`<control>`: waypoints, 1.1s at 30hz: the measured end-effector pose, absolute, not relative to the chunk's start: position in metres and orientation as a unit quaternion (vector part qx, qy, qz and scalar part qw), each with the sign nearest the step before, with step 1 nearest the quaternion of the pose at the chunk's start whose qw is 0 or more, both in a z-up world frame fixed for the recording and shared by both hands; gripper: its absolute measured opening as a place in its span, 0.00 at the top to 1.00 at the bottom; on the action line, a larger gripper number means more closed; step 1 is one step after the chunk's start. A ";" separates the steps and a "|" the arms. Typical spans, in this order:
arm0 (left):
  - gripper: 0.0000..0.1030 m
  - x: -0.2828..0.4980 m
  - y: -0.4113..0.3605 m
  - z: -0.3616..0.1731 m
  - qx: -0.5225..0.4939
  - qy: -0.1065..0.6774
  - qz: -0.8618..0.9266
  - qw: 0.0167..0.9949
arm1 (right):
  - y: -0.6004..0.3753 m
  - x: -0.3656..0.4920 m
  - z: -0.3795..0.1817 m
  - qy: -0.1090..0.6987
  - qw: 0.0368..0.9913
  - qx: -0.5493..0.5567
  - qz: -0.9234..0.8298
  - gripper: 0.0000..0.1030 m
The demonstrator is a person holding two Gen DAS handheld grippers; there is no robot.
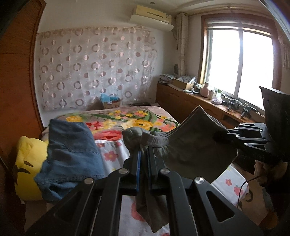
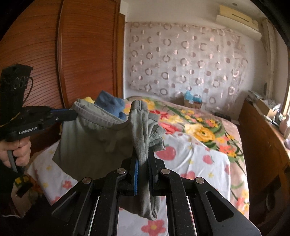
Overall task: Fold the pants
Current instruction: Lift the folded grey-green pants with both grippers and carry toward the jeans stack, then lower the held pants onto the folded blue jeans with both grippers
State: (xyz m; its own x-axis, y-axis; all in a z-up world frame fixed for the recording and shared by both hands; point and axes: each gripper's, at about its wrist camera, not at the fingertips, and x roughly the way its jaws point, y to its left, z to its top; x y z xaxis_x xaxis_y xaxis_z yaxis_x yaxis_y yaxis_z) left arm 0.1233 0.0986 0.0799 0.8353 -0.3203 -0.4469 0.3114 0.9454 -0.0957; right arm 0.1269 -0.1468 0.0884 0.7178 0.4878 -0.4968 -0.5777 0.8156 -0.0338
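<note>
Matt olive cloth pants (image 1: 190, 143), matt black tool (image 1: 144, 158), glossy slatted wood wardrobe (image 2: 81, 54)

A bed (image 1: 116, 116) fills the middle of the room, spread with a floral blanket (image 2: 203, 130) and, nearer the camera, a white sheet printed with strawberries (image 2: 195, 158). At nine o'clock in the left wrist view, blue denim clothing (image 1: 72, 148) lies over a yellow pillow (image 1: 27, 163). A patterned curtain with rings (image 1: 94, 65) covers the far wall, an air conditioner (image 1: 152, 17) at twelve o'clock above it. A cardboard box (image 1: 111, 103) sits at the head of the bed. At three o'clock, a bright window (image 1: 239, 59) stands over a cluttered wooden cabinet (image 1: 183, 101). A wooden wardrobe (image 2: 87, 50) stands at ten o'clock in the right wrist view
</note>
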 end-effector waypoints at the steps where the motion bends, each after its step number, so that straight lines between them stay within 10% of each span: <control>1: 0.96 0.125 0.103 0.081 -0.011 0.234 -0.160 0.959 | -0.144 0.128 0.090 0.239 0.922 -0.095 0.291 0.95; 33: 0.96 0.199 0.215 0.059 -0.037 0.238 -0.025 0.970 | 0.020 0.280 0.104 0.198 0.894 -0.145 0.375 0.95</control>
